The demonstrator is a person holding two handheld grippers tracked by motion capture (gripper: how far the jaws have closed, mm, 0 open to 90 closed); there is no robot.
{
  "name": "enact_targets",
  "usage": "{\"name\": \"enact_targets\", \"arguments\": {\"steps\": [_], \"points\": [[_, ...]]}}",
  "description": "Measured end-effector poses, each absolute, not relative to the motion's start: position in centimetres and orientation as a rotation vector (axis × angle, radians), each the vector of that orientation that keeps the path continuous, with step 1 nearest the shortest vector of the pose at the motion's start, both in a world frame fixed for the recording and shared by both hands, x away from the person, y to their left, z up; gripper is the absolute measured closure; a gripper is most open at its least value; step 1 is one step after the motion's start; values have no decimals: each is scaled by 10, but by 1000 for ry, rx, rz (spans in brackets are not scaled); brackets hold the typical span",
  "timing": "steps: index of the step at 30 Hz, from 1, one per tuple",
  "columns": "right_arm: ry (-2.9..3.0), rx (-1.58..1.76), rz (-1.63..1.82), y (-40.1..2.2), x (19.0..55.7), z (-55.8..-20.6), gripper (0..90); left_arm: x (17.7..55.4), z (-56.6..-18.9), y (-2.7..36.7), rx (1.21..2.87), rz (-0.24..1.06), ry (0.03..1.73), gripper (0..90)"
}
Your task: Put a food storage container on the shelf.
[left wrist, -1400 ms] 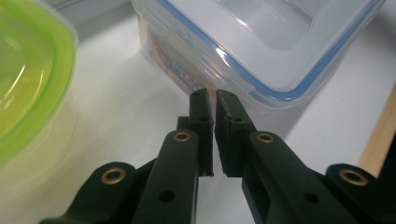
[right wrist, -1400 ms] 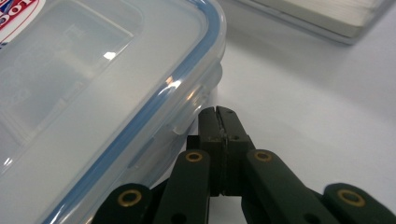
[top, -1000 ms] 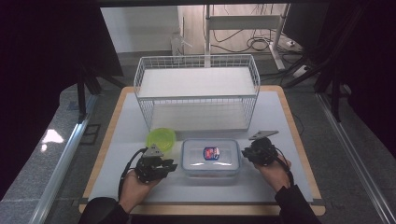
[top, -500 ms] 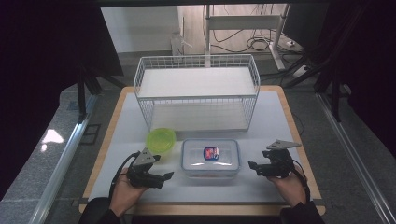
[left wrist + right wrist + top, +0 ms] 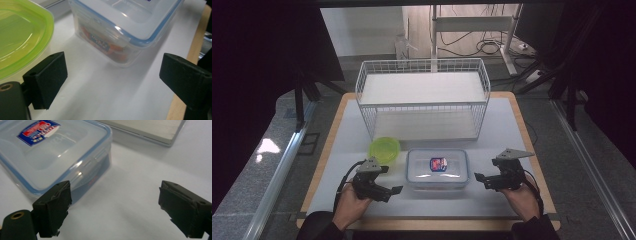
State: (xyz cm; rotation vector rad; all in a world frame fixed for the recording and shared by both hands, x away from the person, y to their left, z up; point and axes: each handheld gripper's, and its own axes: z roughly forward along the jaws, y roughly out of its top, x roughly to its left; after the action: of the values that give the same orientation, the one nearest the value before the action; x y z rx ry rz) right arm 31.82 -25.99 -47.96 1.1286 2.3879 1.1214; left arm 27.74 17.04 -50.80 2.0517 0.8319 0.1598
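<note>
Room for moving is widest on the near strip of the white surface [image 5: 512, 130], between the wooden edge at the person's side and the things that stand in the middle. A clear plastic box [image 5: 438, 169] with a blue-rimmed lid and a red and blue label sits near the centre of this strip; through its wall, in the left gripper view, some red and orange packets [image 5: 107, 47] show inside, but what they are I cannot tell. A green bowl [image 5: 384, 149] stands just beside the box at its far left corner, apart from it by a narrow gap, and it looks empty. Behind both, a white wire basket [image 5: 422, 102] takes the far half of the surface, with free strips at its left and right side; nothing lies in it. The left tongs [image 5: 384, 184] are held low at the left of the box, near its corner, with the jaws spread wide and nothing between them. The right tongs [image 5: 486, 181] are held at the right of the box, a little apart from its side, also spread wide and gripping nothing. On the right of the right tongs the surface is free up to the wooden border.
</note>
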Motion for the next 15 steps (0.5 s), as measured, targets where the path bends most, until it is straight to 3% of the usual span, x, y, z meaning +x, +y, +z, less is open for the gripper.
{"name": "enact_targets", "arguments": {"steps": [15], "points": [[2525,1087,1192,-233,323,-478,40,306,-509,144,2076,22,851,47]]}}
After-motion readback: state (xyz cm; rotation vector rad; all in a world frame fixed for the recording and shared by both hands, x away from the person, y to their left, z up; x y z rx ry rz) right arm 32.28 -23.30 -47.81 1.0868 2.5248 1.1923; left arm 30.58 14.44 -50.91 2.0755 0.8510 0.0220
